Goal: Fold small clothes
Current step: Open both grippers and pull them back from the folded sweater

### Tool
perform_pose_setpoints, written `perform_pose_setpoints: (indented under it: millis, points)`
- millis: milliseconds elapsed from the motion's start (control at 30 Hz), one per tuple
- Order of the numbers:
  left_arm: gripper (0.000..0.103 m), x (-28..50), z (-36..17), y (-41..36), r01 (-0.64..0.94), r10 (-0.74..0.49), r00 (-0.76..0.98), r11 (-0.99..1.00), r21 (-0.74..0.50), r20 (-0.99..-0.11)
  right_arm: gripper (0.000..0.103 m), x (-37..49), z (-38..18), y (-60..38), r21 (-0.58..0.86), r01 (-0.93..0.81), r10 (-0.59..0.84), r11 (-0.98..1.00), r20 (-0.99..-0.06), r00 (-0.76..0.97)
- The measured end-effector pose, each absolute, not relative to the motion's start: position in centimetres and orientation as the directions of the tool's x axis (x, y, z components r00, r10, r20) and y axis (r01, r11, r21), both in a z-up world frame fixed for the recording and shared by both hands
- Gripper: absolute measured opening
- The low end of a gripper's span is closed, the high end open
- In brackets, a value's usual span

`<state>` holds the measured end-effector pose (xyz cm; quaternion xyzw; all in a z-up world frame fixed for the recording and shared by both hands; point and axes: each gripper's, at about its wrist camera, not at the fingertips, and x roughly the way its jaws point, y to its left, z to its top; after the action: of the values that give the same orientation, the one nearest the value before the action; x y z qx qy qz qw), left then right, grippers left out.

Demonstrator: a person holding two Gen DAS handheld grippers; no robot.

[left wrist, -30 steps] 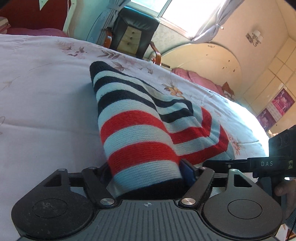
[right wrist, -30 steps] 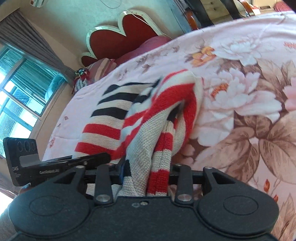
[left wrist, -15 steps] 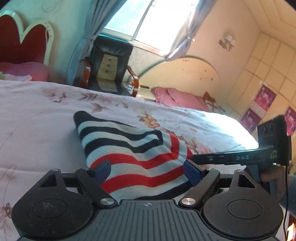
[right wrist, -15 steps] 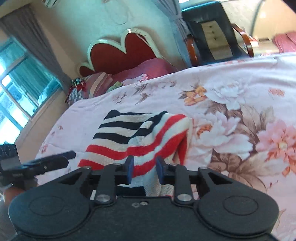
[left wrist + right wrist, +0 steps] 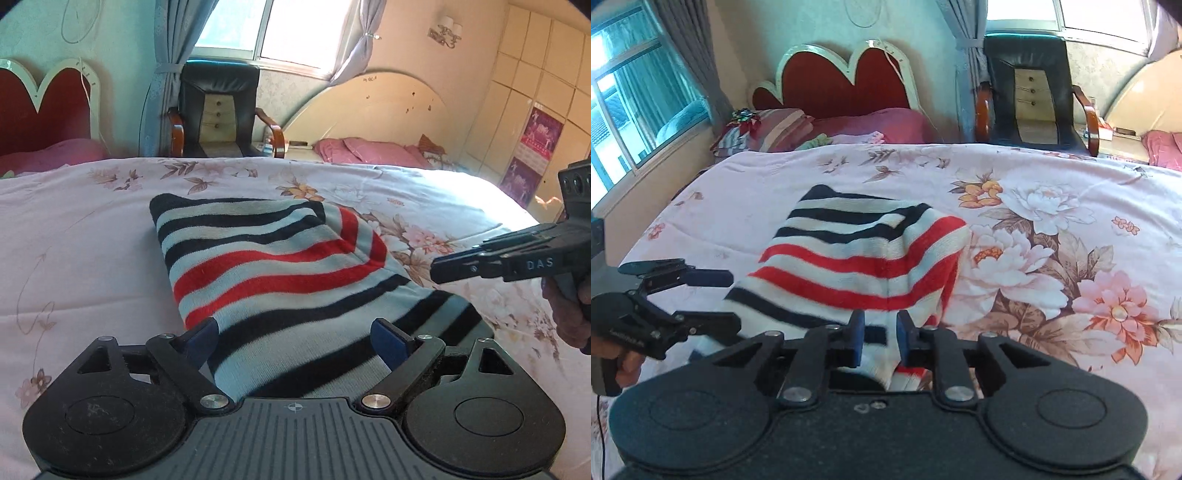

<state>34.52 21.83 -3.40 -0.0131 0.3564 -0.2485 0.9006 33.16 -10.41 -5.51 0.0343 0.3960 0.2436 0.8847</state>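
Daylight from the window point(image 5: 280, 33) blows out the bed's point(image 5: 458, 192) far corner; fisheye bends the edges; both views slightly soft.

A big bed had a pink cover point(image 5: 1052, 192) with large flowers on it. At its far end stood a red headboard point(image 5: 846, 83) shaped like hearts, with pink pillows point(image 5: 871, 123) below it. A black chair point(image 5: 218, 110) with wooden arms sat by the window point(image 5: 258, 29) and its blue curtain point(image 5: 162, 74). A second bed with a pink pillow point(image 5: 369, 149) was near a cream headboard point(image 5: 388, 107). Posters point(image 5: 532, 147) hung on the wall.
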Motion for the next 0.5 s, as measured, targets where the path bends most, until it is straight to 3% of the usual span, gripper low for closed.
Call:
perform_pose_setpoints:
  millis: [200,267,300,333,400,500]
  points:
    - [0.089,32.1,-3.9,21.3,0.431,-0.438,0.603,0.882,-0.190,-0.666,0.022,28.3,-4.8,-8.5,0.140,-0.452,0.408,0.881,-0.710,0.574]
    - [0.089,32.1,-4.4,20.9,0.420,-0.418,0.606,0.891,-0.173,-0.677,0.038,28.3,-5.4,-8.1,0.084,-0.410,0.337,0.908,-0.727,0.598]
    - [0.089,32.2,-4.7,20.6,0.409,-0.392,0.609,0.900,-0.150,-0.690,0.039,28.7,-5.9,-8.0,0.077,-0.397,0.318,0.915,-0.743,0.589]
    - [0.089,32.3,-4.9,20.3,0.403,-0.367,0.607,0.906,-0.125,-0.705,0.033,29.2,-6.7,-7.8,0.074,-0.388,0.301,0.919,-0.766,0.568]
    - [0.089,32.6,-5.6,19.9,0.397,-0.336,0.588,0.912,-0.100,-0.736,0.008,30.0,-8.6,-7.7,0.046,-0.391,0.270,0.919,-0.797,0.541]
    - [0.089,32.7,-7.0,20.0,0.368,-0.343,0.557,0.918,-0.145,-0.756,0.006,31.0,-10.7,-8.6,0.096,-0.340,0.277,0.936,-0.796,0.538]
